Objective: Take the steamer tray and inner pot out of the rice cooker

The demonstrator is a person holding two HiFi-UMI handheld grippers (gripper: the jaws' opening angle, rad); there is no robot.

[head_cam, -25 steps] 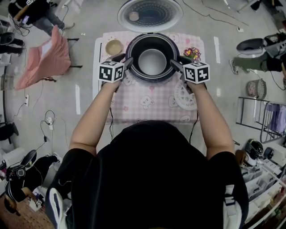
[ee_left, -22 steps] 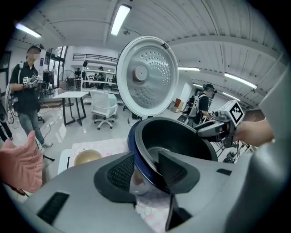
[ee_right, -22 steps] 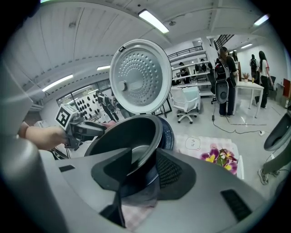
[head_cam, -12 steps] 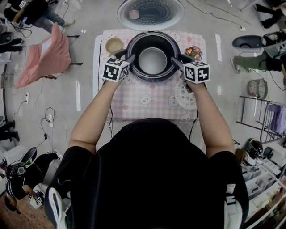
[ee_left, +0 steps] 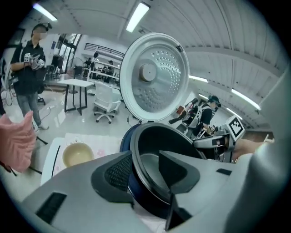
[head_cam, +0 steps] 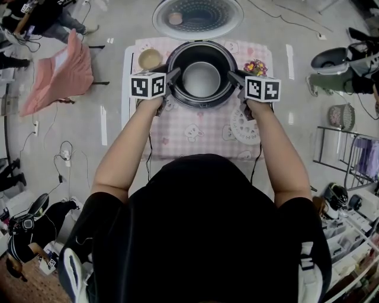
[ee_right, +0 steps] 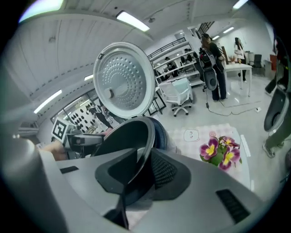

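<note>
The rice cooker stands open on the pink cloth, lid up, with the dark inner pot inside. My left gripper straddles the pot's left rim; its jaws stand wide, one outside and one inside, with a gap to the rim. At the pot's right rim is my right gripper, whose jaws are closing and pinch the rim between the pads. A white perforated steamer tray lies on the cloth, partly under my right arm.
A cream bowl sits left of the cooker, a small bunch of purple-yellow flowers to its right. The table's cloth extends toward me. Chairs, cables and people stand around on the floor.
Both grippers have rolled so their marker cubes face up more squarely. The right jaws have narrowed onto the pot's rim. The pot has not moved.
</note>
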